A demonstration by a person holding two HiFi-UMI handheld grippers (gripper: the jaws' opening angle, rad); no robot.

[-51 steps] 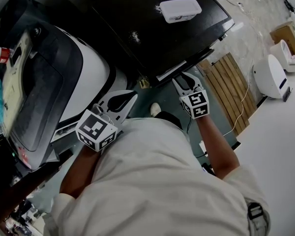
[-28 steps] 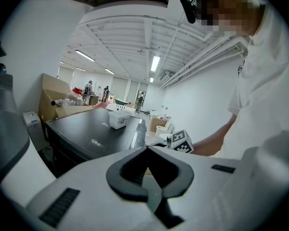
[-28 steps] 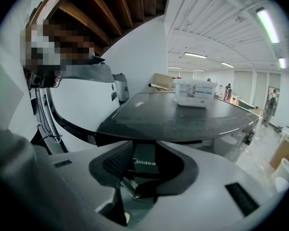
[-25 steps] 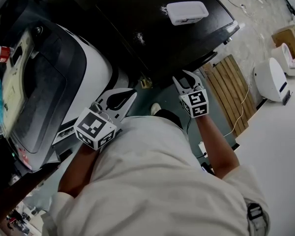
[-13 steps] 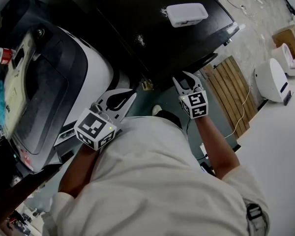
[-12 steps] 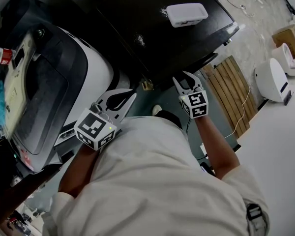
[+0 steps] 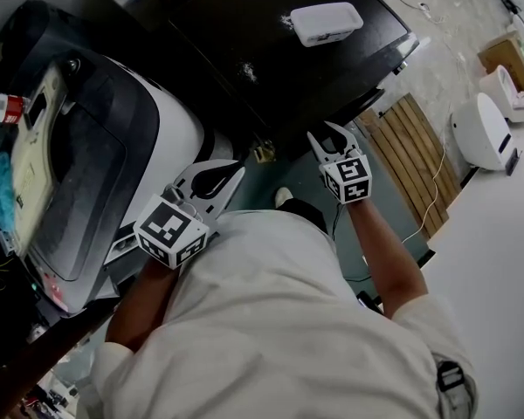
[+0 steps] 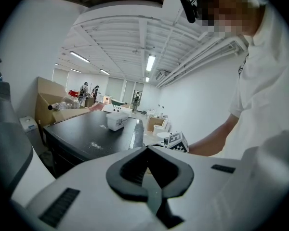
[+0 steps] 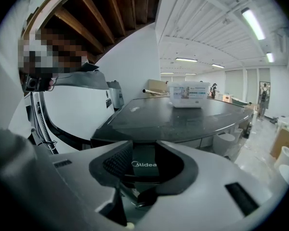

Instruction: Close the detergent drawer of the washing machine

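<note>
Washing machine [image 7: 271, 59], black-topped: one, at 12 o'clock. White appliance [image 7: 170, 138]: one, at 9 o'clock. Detergent drawer [image 9: 144, 164]: one, judged to be the dark Midea-marked front projecting below the top's near edge. It is probably rigid, light and free-sliding, so press squarely at mid-front. Right gripper [image 7: 328, 134]: claw spread, empty, aimed at the drawer. Left gripper [image 7: 236, 172]: claw pressed together, empty.

Washing machine [image 7: 157, 138] front partly behind left tool [image 7: 236, 173]; distant people [image 8: 89, 89] too small.
</note>
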